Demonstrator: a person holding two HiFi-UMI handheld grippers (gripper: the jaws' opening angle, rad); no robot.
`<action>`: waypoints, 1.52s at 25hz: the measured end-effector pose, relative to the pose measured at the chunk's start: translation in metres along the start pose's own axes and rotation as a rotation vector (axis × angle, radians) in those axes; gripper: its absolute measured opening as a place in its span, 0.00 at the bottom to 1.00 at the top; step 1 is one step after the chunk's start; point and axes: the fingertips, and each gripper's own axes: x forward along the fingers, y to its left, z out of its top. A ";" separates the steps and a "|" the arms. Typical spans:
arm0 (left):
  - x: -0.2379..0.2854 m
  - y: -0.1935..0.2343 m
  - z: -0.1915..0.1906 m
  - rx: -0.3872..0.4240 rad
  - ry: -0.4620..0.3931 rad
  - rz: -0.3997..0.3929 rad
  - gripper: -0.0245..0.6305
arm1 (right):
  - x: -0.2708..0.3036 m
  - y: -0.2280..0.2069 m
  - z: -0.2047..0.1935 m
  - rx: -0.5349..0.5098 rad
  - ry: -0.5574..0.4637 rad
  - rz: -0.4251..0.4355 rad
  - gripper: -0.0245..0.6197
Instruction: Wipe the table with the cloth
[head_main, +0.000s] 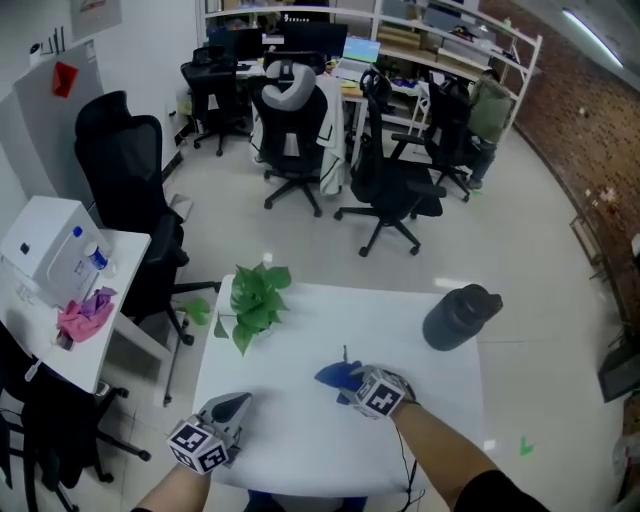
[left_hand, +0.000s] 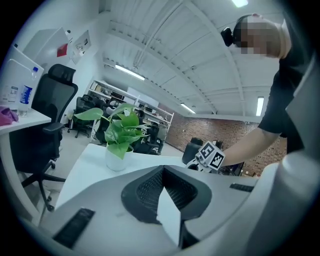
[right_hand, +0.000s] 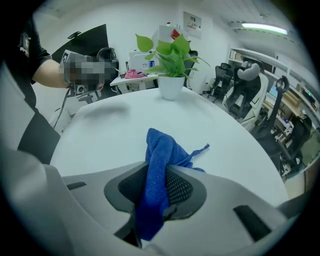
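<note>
Since wiping means dragging fabric across the surface, the right gripper (right_hand: 155, 172) is clenched on a bunched fold of the blue cloth (right_hand: 161, 145), whose loose end lies on the table (head_main: 330, 320) near its front middle. The left gripper (left_hand: 162, 172), jaws together on nothing, sits at the front-left edge, probably to stay clear of the wiping path.

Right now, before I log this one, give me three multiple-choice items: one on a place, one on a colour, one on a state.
1. Where on the table is the plant? A. far left corner B. far right corner C. near edge
2. What colour is the cloth? A. red B. blue C. yellow
3. The right gripper is: A. open, empty B. shut on the cloth C. shut on the plant
Answers: 1 A, head view shows it far left; 2 B, plainly blue; 3 B, its jaws pinch the cloth.
</note>
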 end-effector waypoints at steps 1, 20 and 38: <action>0.000 0.002 0.000 -0.002 -0.004 -0.002 0.04 | 0.002 -0.009 0.003 0.007 -0.003 -0.007 0.19; -0.004 0.001 0.005 -0.032 -0.027 -0.014 0.04 | -0.007 0.045 -0.017 -0.105 0.076 0.126 0.19; -0.026 0.004 -0.002 -0.029 -0.011 0.017 0.04 | 0.013 -0.078 0.016 -0.003 0.107 -0.020 0.18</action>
